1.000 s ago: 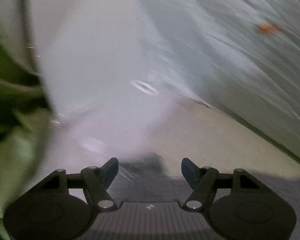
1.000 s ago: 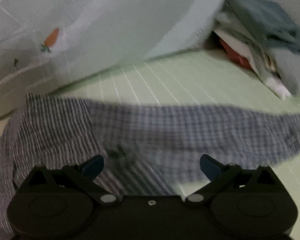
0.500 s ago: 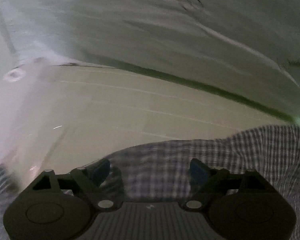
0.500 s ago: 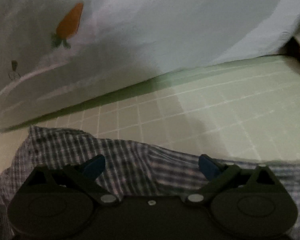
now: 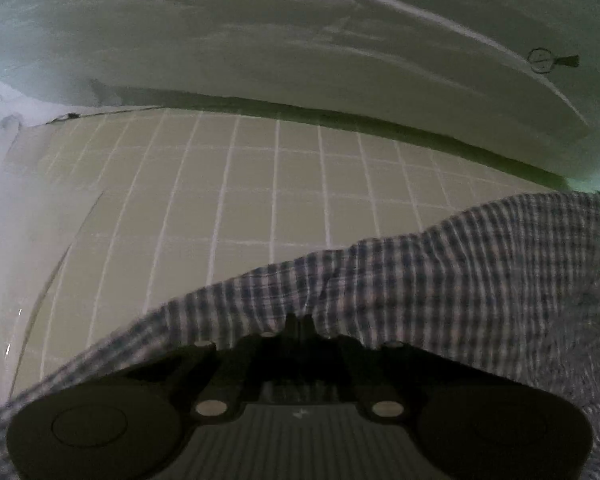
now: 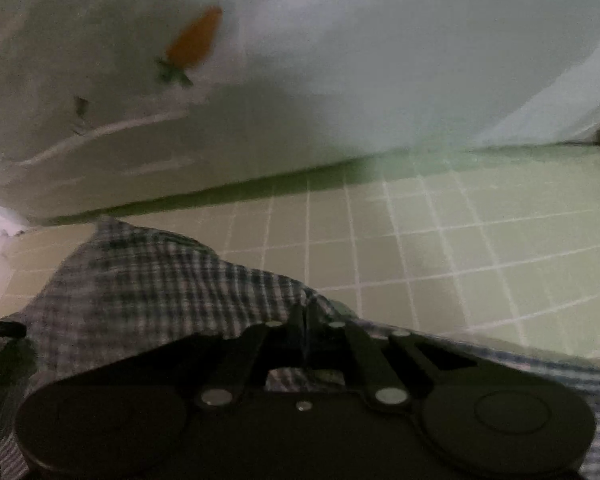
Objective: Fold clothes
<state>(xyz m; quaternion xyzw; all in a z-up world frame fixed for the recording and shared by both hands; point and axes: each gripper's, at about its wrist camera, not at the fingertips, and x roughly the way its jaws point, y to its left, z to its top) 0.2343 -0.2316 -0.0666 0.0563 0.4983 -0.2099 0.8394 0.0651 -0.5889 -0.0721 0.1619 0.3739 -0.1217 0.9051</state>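
A blue-and-white checked garment [image 5: 460, 280] lies across the pale green gridded sheet [image 5: 260, 184]. In the left wrist view my left gripper [image 5: 299, 326] is shut, its jaws pinching the garment's near edge, with cloth puckering around the tips. The same checked garment [image 6: 148, 280] fills the lower left of the right wrist view. There my right gripper [image 6: 303, 320] is also shut on its edge, the fingers pressed together with fabric bunched at them. The rest of the garment is hidden under both gripper bodies.
A large white pillow or duvet [image 5: 300, 40] with a small printed motif rises just behind the sheet. It shows an orange carrot print [image 6: 194, 42] in the right wrist view. White cloth [image 5: 4, 128] lies at the left edge. Bare green sheet [image 6: 480, 248] stretches to the right.
Both grippers were open above the checked garment; they have come down to its edge and closed on the fabric. The views have steadied and moved closer to the sheet.
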